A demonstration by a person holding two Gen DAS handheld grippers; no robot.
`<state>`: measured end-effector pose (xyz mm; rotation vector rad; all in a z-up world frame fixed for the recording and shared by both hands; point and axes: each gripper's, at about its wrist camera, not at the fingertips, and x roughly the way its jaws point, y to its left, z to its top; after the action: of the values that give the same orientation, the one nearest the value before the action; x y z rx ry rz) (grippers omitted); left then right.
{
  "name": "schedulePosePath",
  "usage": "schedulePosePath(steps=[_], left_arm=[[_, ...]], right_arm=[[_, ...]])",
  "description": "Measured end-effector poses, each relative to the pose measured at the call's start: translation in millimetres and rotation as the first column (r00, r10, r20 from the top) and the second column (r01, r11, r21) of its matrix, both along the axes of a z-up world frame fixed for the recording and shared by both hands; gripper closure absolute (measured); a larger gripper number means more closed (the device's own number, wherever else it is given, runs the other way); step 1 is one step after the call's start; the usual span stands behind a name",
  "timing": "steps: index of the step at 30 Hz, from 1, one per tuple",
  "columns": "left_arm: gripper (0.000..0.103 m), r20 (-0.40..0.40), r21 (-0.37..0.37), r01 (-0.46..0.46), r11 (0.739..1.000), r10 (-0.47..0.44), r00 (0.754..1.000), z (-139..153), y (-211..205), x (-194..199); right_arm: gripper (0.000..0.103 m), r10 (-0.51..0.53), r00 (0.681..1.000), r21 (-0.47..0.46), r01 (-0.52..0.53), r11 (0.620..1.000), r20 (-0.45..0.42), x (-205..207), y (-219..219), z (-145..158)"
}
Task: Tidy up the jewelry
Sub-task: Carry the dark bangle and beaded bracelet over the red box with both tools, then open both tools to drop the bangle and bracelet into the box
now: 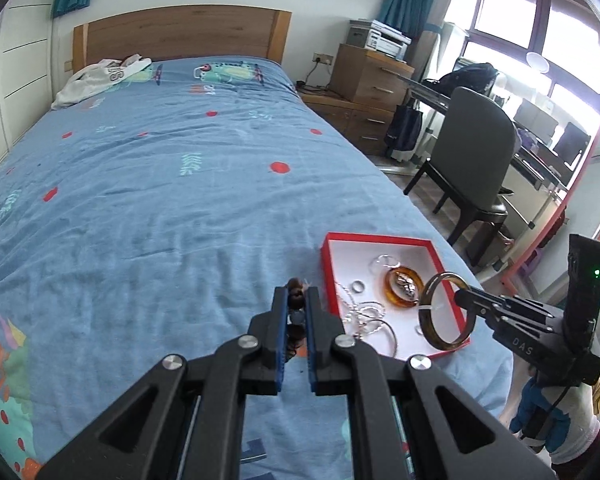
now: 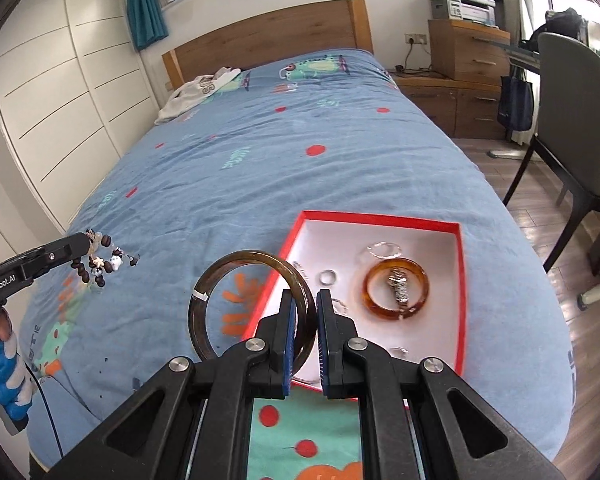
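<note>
- Above the bed's point(image 2: 260, 168) near end: left gripper point(image 1: 296, 300) nearly closed, pinching a bead bracelet point(image 2: 100, 264); most beads hidden between its fingers in the left view, charms dangle clear in the right view.
- Right gripper point(image 2: 305, 320) clamped on a dark bangle's point(image 2: 252, 304) rim; white tag on the bangle, writing unreadable.
- Red box point(image 2: 462, 280) open on the bed near its right edge; amber ring point(image 2: 396, 286), small rings and chain inside, box's near edge hidden by fingers.
- Bed left of the box bare.
- Legible: "GenRobot.AI", "DAS" on grippers.
</note>
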<state>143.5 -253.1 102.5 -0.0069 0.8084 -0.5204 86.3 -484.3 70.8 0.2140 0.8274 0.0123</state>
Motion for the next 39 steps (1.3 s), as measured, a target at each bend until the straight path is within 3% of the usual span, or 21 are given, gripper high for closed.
schedulePosePath(steps=[7,16,27,39], left_arm=[[0.095,-0.048,0.024,0.101,0.995,-0.099,0.994,-27.6,-76.9,8.1],[0.095,-0.137,0.076,0.174,0.982,-0.163,0.977,-82.8,-135.7,17.8],[0.095,-0.234,0.130,0.155,0.979,-0.122,0.965,-133.8,-135.1,28.2],[0.094,-0.269,0.140,0.132,0.981,-0.091,0.959,-149.1,-127.3,27.1]], right_arm=[[0.093,-0.046,0.997,-0.034,0.044,0.998,-0.069,1.7,-44.3,-33.2],[0.093,-0.003,0.987,-0.105,-0.014,0.994,-0.163,19.4,-58.2,-73.5],[0.093,0.034,0.974,-0.113,-0.061,0.992,-0.225,27.0,-56.2,-103.7],[0.091,0.024,0.970,-0.126,-0.056,0.990,-0.242,27.5,-54.8,-107.0]])
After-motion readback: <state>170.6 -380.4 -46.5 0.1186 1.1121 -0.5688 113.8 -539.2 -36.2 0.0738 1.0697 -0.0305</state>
